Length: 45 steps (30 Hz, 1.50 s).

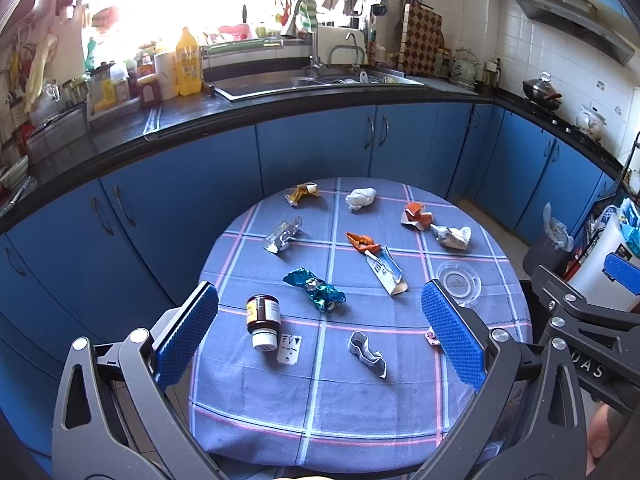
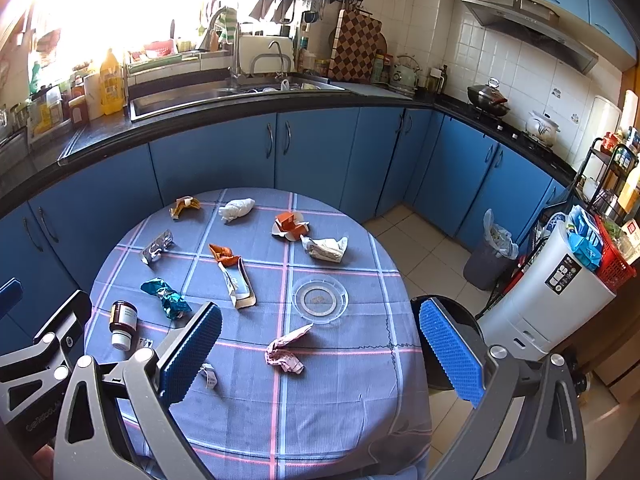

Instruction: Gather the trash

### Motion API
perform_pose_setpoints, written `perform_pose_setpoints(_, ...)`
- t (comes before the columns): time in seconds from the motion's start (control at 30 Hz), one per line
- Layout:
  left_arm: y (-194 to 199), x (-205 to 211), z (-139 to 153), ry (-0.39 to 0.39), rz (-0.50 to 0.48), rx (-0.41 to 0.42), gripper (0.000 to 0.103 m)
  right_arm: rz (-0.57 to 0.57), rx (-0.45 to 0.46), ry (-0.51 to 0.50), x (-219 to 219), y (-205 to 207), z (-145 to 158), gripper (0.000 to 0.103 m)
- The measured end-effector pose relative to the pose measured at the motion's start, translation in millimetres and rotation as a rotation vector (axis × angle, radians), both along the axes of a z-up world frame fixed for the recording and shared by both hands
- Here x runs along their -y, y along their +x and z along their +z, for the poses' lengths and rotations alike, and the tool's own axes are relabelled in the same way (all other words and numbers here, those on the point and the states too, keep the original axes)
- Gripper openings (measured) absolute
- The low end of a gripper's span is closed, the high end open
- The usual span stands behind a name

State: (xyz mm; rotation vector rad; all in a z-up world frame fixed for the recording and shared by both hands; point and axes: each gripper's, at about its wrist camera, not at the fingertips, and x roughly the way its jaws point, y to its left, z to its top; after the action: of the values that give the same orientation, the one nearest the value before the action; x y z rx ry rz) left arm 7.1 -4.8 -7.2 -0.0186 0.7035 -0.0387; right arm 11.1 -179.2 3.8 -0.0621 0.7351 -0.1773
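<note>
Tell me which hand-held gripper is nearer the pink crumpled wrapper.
Right. The pink crumpled wrapper lies just ahead between the open right hand-held gripper's fingers; the left hand-held gripper hovers beside it, the wrapper peeking past its right finger.

Woven matt cloth, checked, over round worktop (image 1: 360,408). Glossy crinkled teal foil wrapper (image 1: 316,286). Brown glass jar (image 1: 263,316), white plastic cap. Clear smooth plastic lid (image 2: 319,298). Crumpled white paper ball (image 1: 361,198). Blue knobbly rubber pads (image 1: 186,338) on matt black tools.
</note>
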Motion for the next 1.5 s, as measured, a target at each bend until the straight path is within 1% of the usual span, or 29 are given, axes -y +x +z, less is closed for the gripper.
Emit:
perform_pose_setpoints(0.13,-1.8,-3.3,-3.7,-0.023,-0.02,0.005,0.1,-0.001,-0.007,0.0,0.5,0.0,-1.8,0.097)
perform_pose_setpoints(0.27,-4.7,-2.6,-1.5,-0.017,-0.017,0.025,0.1,0.0,-0.008,0.001,0.7,-0.2,-2.1,0.097)
perform_pose_setpoints(1.5,-5.1,-1.9,-1.2,-0.015,-0.019,0.02,0.1,0.005,-0.001,-0.008,-1.8,-1.7,0.9,0.097)
